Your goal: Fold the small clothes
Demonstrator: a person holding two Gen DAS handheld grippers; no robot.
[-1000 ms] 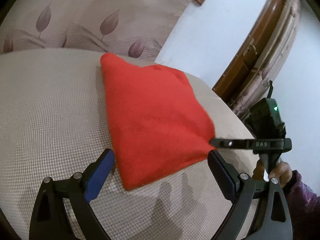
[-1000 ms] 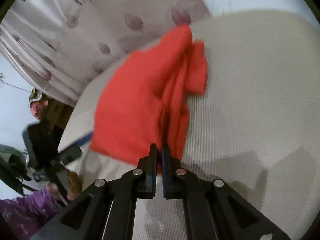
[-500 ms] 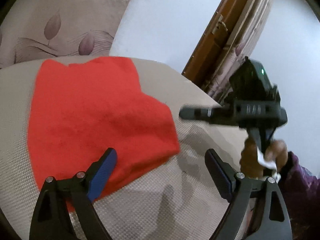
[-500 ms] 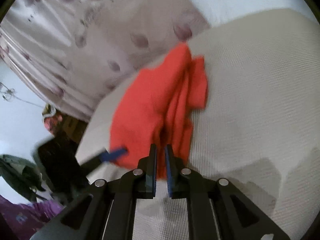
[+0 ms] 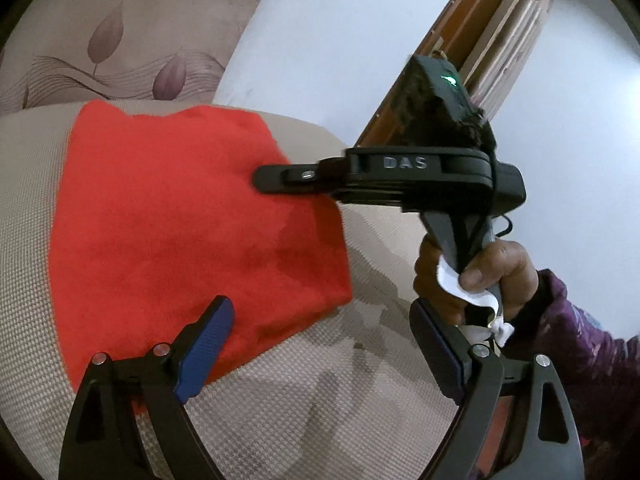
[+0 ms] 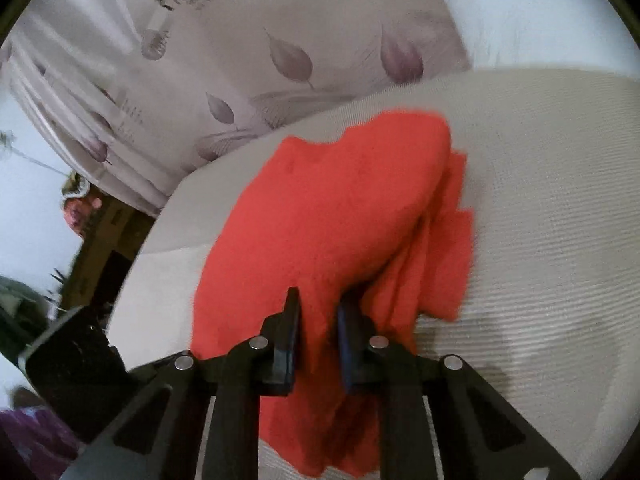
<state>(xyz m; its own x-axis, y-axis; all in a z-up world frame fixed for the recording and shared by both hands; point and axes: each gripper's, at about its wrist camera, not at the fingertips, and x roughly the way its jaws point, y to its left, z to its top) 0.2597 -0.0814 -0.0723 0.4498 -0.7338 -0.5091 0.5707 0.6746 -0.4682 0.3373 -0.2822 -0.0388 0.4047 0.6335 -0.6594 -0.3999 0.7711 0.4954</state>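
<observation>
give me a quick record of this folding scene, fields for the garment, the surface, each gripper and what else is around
garment: red cloth, partly folded, lying flat
surface: beige woven cushion
left gripper: open, empty, near cloth's front edge
right gripper: jaws just easing apart, red cloth between them
background: leaf-print curtain, wooden door frame

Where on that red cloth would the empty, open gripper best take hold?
Probably the red cloth's near corner, which lies flat on the beige cushion just ahead of the open left gripper. Come in low from the front, one finger sliding under that free edge; the right gripper holds the other side.
</observation>
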